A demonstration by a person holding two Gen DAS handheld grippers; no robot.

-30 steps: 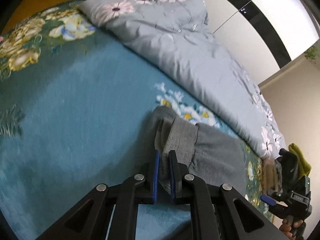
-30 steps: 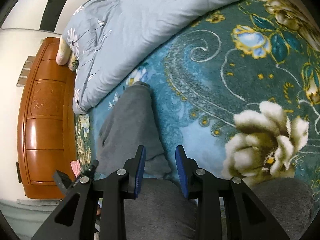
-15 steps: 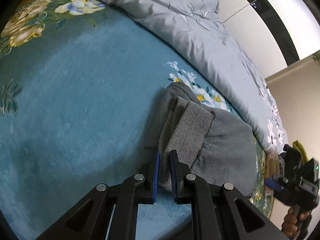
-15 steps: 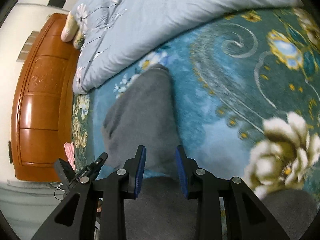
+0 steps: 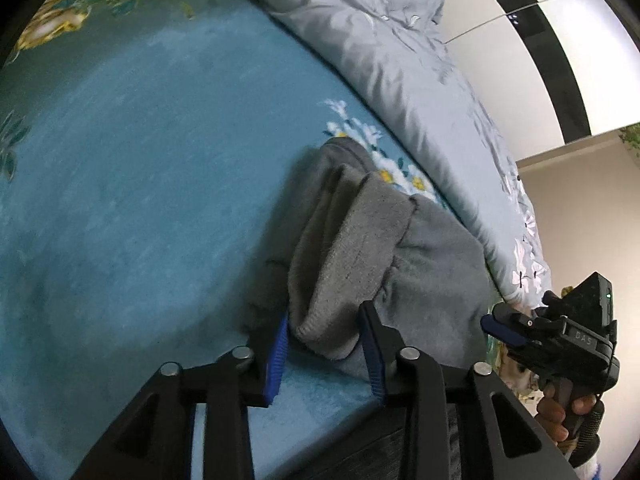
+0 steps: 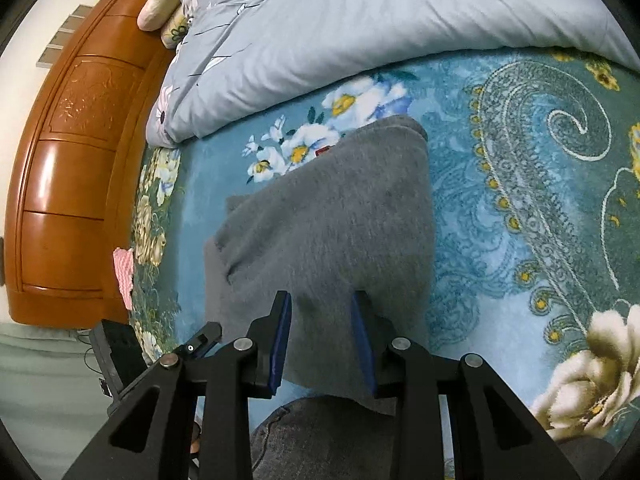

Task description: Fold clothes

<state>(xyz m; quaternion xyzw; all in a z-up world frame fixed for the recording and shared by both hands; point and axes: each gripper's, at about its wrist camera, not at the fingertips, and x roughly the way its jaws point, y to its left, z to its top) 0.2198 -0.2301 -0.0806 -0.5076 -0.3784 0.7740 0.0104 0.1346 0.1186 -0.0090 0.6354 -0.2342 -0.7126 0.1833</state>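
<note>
A grey knitted garment (image 5: 360,248) lies folded on the teal flowered blanket (image 5: 140,184). In the left wrist view its ribbed end bunches up between the open jaws of my left gripper (image 5: 326,344), which no longer grips it. My right gripper shows at the right of that view (image 5: 560,340), held in a hand. In the right wrist view the garment (image 6: 336,216) lies flat and long. My right gripper (image 6: 322,332) is open, its fingers over the garment's near end, holding nothing.
A pale grey flowered duvet (image 6: 360,28) is heaped along the far side of the bed. A wooden headboard (image 6: 68,168) stands at the left, with a pink cloth (image 6: 123,270) by it. The bed's near edge is just below my grippers.
My left gripper was shut on the garment's ribbed end and has opened, letting it go. The right gripper has moved forward over the garment and stayed open.
</note>
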